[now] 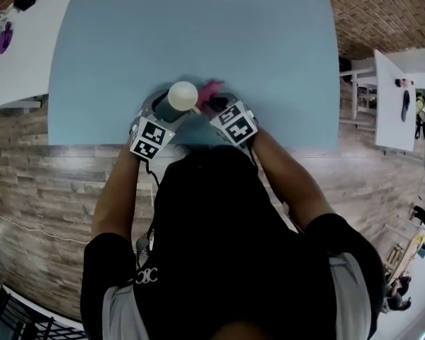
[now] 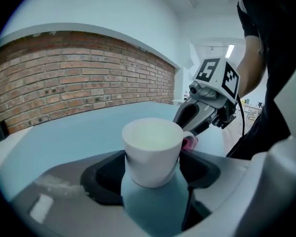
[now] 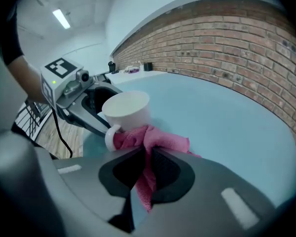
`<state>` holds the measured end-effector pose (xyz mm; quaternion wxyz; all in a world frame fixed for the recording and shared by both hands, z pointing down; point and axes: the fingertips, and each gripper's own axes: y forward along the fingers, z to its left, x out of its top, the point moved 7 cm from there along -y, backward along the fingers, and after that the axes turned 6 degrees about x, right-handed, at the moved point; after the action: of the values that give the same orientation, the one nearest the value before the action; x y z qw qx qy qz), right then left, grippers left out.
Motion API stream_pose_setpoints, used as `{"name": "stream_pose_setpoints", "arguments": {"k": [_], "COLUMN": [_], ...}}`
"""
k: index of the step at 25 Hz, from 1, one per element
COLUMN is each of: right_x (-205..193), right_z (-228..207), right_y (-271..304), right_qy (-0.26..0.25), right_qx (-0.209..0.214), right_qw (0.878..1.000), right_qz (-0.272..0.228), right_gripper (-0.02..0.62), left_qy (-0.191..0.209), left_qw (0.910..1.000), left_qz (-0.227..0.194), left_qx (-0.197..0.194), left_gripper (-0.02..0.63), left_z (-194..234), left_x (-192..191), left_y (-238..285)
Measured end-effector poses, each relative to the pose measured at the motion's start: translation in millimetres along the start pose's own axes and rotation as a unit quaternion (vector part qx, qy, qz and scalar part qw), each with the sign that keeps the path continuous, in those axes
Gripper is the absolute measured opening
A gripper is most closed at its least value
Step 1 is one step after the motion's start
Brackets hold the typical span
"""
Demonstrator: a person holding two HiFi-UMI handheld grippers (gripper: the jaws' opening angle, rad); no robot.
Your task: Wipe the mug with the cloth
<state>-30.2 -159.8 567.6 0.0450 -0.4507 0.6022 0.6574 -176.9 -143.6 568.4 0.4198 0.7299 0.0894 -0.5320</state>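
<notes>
A white mug [image 1: 183, 96] stands upright near the front edge of the light blue table [image 1: 198, 20]. My left gripper [image 1: 168, 108] has the mug [image 2: 152, 149] between its wide-set jaws, and both pads lie against its sides. My right gripper [image 1: 216, 105] is shut on a pink cloth [image 3: 155, 139], which is bunched ahead of the jaws with a tail hanging down between them. The cloth [image 1: 211, 88] rests against the mug's handle [image 3: 111, 137] on the mug's right side. In the left gripper view only a small pink bit of cloth [image 2: 190, 142] shows behind the mug.
The table's front edge [image 1: 198, 146] runs just behind both grippers. White tables stand at the far left [image 1: 21, 48] and far right [image 1: 393, 98] with small items on them. Wood-look floor lies below, and a brick wall [image 2: 79, 78] is beyond the table.
</notes>
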Motion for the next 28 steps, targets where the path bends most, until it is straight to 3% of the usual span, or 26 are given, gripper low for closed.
{"name": "stream_pose_setpoints", "arguments": {"k": [3,7,12,22,28], "right_x": [-3,-1,9,-1,-34], "right_z": [-5,1,32,46,39], "right_y": [-16,-49,-80,-33,-5], "right_qy": [0.054,0.127,0.137,0.143,0.189], "right_qx": [0.01,0.047,0.133,0.124,0.085], "right_qw": [0.998,0.985,0.969,0.977,0.978], "right_qz": [-0.039,-0.109,-0.157,-0.096,-0.035], "right_gripper": [0.046,0.048,0.046,0.047,0.047], "left_qy": [-0.005,-0.021,-0.061,-0.089,-0.095], "left_qw": [0.9999,0.999,0.9944,0.9889,0.9872], "left_qz": [-0.003,-0.003,0.002,-0.002,0.0], "left_qx": [0.012,0.039,0.087,0.119,0.129], "left_gripper": [0.364,0.362,0.36,0.359,0.356], "left_z": [-2,-6,-13,-17,-17], "left_x": [1,0,-5,-7,-4], "left_y": [-1,-2,-1,-4,-7]}}
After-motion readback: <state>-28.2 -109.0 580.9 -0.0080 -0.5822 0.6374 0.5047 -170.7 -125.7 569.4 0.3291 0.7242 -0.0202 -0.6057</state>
